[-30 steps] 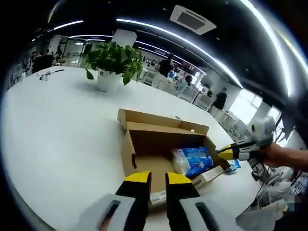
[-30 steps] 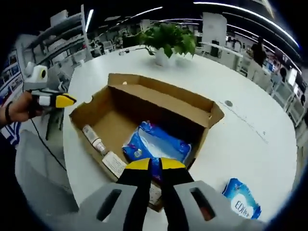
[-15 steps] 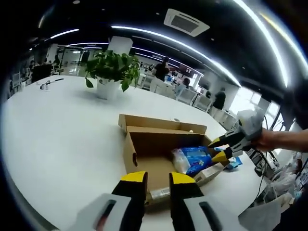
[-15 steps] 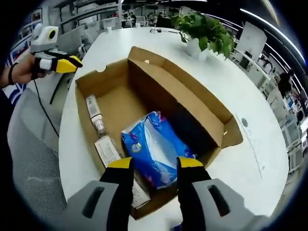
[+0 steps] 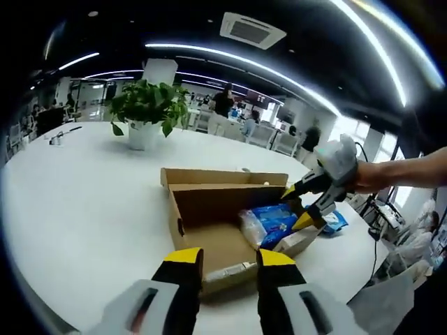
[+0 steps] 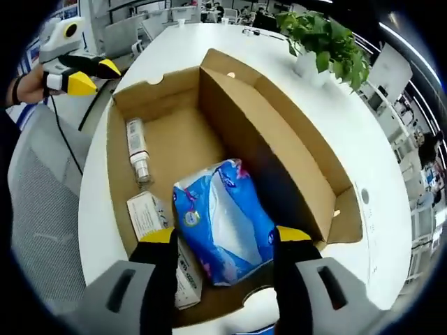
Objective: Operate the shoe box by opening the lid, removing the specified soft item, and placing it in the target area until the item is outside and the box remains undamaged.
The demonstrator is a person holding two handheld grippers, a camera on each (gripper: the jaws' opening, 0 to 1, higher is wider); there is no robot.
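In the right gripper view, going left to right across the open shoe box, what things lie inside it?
White bottle → small white carton → blue soft pack, lying between the open right claw tips.

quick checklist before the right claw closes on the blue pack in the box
1. Lid of the shoe box open: ok, it stands back along the far side.
2. Right claw open: ok, jaws wide apart.
3. Claw straddles the blue soft pack: ok, one jaw on each side.
4. Small bottle and white carton out of the grip: cannot tell; the carton lies right beside one jaw.
5. Left claw away from the pack: ok, it is open at the box's near end.
6. Box undamaged: ok, no tear visible.
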